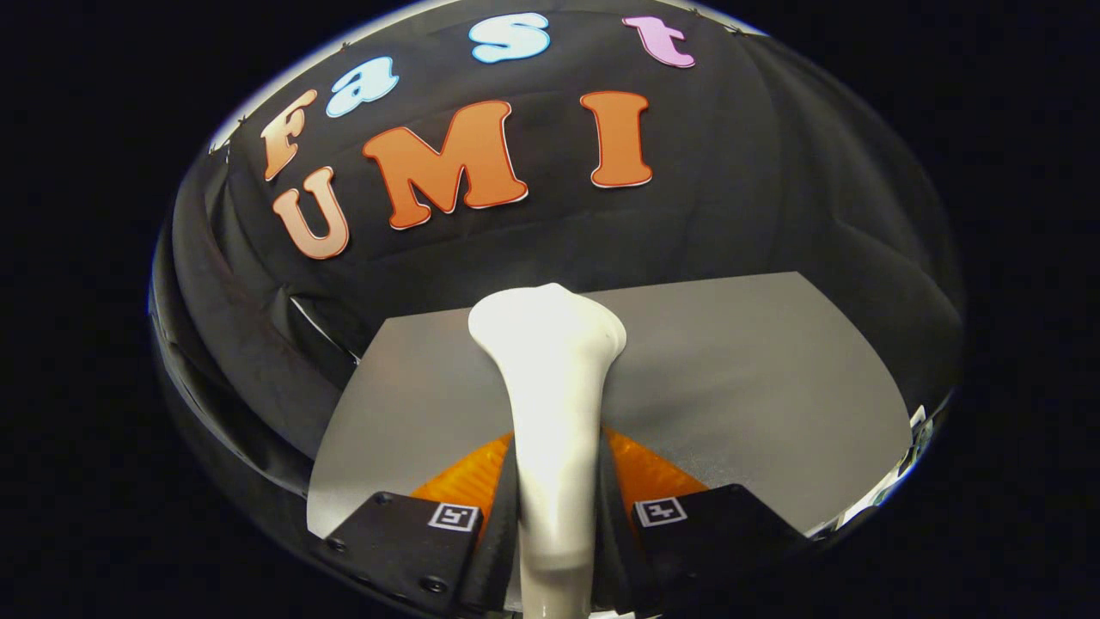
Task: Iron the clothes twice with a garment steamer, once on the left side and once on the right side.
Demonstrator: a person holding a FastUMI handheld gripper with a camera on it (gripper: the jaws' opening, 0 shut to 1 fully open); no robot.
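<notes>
- Steamer (550, 378) sits clamped in the gripper (557, 507): both fingers press on the sides of its pale handle, which runs forward between them and widens into a head just beyond the tips.
- Fingers (503, 507) are drawn in tight against the handle with no gap on either side, so the hold looks firm, and the first step, taking up the tool, counts as done.
- Head of the steamer points ahead and slightly upward, standing above the grey tabletop (756, 378) and not visibly touching it or anything else.
- Grey tabletop stretches beyond and to both sides of the fingers; past its far edge hangs the black cloth wall (773, 189) of the booth.
- Orange surface (644, 473) shows just under and behind the fingers on either side of the handle; it may be part of the gripper body or of something lying beneath, and the fisheye bend makes that hard to settle.
- Clothes are nowhere ahead of the fingers on the stretch of table in view, so I judge that neither pass is under way at this moment.
- Both strokes, one down the left side and one down the right, appear to remain; nothing here says whether either has been made.
- Next need, as I read it, is to bring the steamer head to the garment and set it at the start of a side.
</notes>
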